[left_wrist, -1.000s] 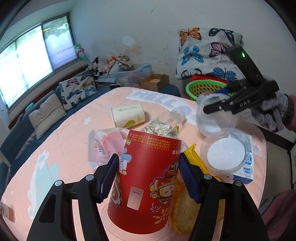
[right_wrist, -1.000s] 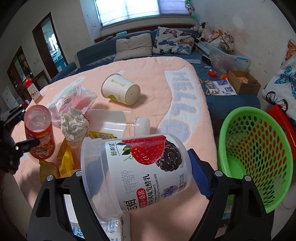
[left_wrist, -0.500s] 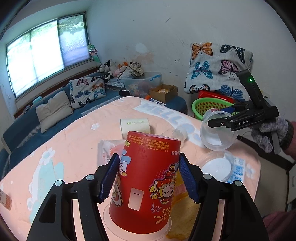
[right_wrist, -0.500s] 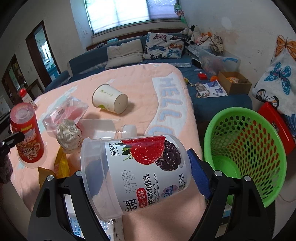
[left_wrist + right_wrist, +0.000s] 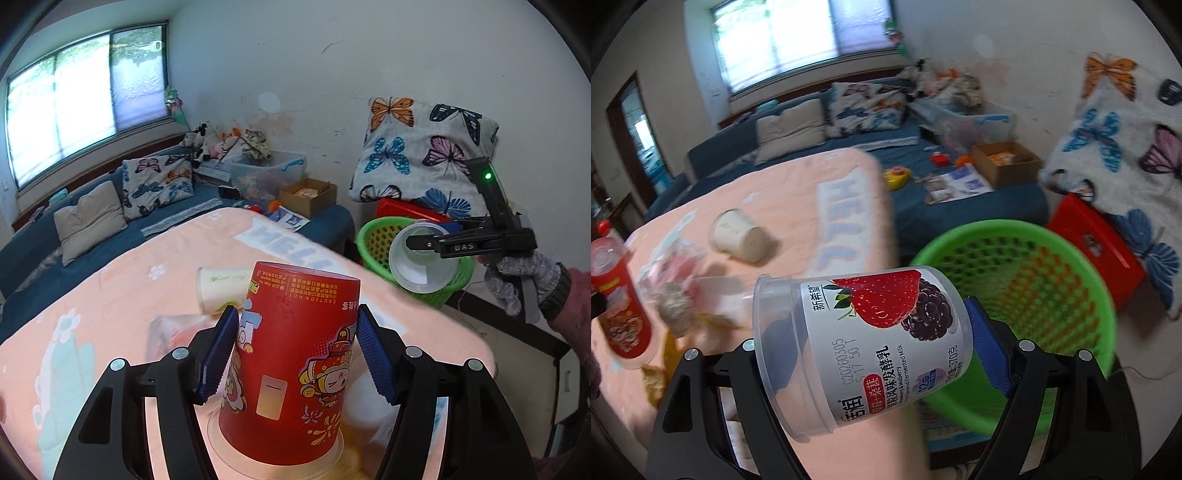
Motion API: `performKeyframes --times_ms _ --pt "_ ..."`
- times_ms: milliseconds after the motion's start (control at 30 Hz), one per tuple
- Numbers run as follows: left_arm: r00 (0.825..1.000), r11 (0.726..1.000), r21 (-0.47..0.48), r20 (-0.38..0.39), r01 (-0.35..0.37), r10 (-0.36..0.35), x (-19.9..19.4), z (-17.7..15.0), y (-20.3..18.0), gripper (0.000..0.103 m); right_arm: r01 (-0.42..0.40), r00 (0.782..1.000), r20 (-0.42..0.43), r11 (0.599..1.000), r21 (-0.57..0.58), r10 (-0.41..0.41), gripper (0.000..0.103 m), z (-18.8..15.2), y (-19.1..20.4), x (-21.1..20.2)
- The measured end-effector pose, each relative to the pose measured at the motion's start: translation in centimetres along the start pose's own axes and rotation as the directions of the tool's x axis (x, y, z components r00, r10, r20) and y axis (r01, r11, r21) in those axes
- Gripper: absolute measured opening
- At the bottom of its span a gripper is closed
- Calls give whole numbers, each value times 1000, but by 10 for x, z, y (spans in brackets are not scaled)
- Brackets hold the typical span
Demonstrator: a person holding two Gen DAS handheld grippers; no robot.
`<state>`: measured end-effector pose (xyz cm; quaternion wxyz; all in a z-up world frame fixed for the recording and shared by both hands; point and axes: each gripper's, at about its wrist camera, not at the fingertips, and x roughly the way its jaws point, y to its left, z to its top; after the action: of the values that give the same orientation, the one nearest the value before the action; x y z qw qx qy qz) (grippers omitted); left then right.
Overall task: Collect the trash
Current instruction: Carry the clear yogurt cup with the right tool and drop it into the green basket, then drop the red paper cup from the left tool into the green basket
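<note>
My left gripper (image 5: 295,350) is shut on a red printed paper cup (image 5: 291,369), which it holds upside down with a clear lid at the bottom, just above the pink table (image 5: 110,314). The same red cup (image 5: 620,295) shows at the far left of the right wrist view. My right gripper (image 5: 871,354) is shut on an empty clear yogurt tub (image 5: 864,343) with a strawberry label, tilted on its side. The tub hangs at the table's corner beside the rim of a green mesh basket (image 5: 1052,295). In the left wrist view, a gloved hand holds the right gripper (image 5: 443,243) and the tub (image 5: 417,266) in front of the basket (image 5: 373,240).
On the table lie a white paper cup (image 5: 738,236) on its side, a crumpled paper wad (image 5: 674,306), a clear plastic bag (image 5: 676,266) and yellow wrappers (image 5: 650,380). A red box (image 5: 1093,236) and a butterfly blanket (image 5: 1126,147) stand behind the basket. A blue sofa runs along the window wall.
The right gripper has carried the tub away from the table's middle towards the green basket. The left gripper has lifted the red cup and swung towards the basket as well.
</note>
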<state>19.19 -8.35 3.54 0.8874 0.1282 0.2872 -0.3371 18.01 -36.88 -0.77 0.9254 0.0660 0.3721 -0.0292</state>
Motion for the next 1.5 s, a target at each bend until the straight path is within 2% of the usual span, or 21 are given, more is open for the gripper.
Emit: performKeyframes --times_ms 100,233,467,733,1000,1100,1333,1500 --pt "1000 1000 -4 -3 26 -26 14 15 -15 62 64 998 -9 998 19 -64 81 -1 -26 5" --pt "998 999 -5 -8 54 -54 33 33 -34 62 113 993 -34 992 51 -111 81 -8 -56 16" --pt "996 996 1 -26 88 -88 67 58 -64 62 135 988 -86 987 84 -128 84 -21 -93 34" --pt "993 994 -33 -52 106 -107 96 71 -74 62 122 989 -92 989 89 -113 91 -27 -106 38" --pt "991 992 -47 -67 114 -117 113 82 -79 62 107 992 -81 991 81 -100 91 -25 -106 38" --pt "987 988 -70 -67 139 -143 123 91 -83 62 106 992 -72 991 84 -100 91 -25 -108 35" --pt "976 977 -101 -92 190 -199 157 115 -107 62 115 993 -52 988 103 -110 91 -28 -119 20" --pt "972 975 -99 -109 198 -209 185 128 -131 62 126 992 -41 987 103 -122 91 -34 -126 6"
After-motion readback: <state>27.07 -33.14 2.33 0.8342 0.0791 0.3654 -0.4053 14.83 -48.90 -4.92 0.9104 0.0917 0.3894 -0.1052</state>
